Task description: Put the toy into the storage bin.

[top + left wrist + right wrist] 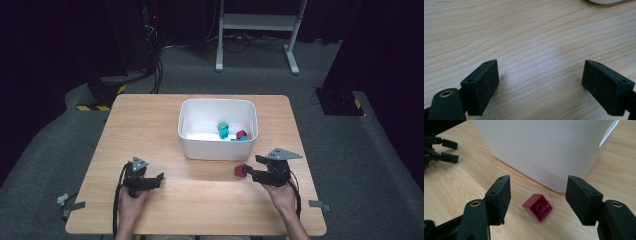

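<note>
Right gripper view: right gripper [537, 202] jaws apart, straddling magenta brick [537, 207] on table [461, 182] without touching, near white bin [544, 150]. Left gripper [540, 86] jaws apart, empty.

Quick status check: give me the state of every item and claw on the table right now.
Left claw: open, empty, over bare table.
Right claw: open, astride the magenta brick.
Magenta brick: on the table, underside up, ungripped.
White bin: upright, holding teal and magenta bricks.
</note>
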`<action>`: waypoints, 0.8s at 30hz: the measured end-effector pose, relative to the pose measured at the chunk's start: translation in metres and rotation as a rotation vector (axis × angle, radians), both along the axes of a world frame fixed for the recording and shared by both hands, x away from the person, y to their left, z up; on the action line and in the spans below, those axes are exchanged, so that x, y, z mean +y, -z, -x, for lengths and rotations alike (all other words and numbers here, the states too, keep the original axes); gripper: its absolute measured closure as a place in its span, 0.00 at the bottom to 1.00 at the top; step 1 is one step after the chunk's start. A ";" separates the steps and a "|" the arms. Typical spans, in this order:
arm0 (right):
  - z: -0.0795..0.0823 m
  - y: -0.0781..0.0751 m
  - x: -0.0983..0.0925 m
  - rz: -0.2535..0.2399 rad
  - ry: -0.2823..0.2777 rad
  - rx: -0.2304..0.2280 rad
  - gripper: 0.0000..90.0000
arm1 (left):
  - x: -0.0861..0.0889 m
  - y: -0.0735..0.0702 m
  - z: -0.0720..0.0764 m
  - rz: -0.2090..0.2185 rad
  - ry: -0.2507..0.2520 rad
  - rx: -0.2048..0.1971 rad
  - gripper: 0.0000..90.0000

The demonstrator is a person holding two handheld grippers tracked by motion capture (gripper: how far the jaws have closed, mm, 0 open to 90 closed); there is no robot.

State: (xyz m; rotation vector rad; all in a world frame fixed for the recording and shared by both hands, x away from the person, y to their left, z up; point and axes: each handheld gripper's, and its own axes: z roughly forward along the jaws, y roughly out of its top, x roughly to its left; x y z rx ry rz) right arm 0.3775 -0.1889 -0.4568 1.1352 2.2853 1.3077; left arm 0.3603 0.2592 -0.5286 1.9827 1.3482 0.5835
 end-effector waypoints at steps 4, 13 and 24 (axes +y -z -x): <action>0.002 0.011 0.004 0.025 0.011 0.010 0.40 | 0.000 0.000 0.000 0.000 0.000 0.000 0.16; 0.004 0.032 0.012 0.043 0.018 0.049 0.39 | 0.000 0.000 0.000 0.000 0.000 0.000 0.16; -0.006 0.052 0.027 0.111 0.024 0.088 0.34 | 0.000 0.000 0.000 0.000 0.000 0.000 0.16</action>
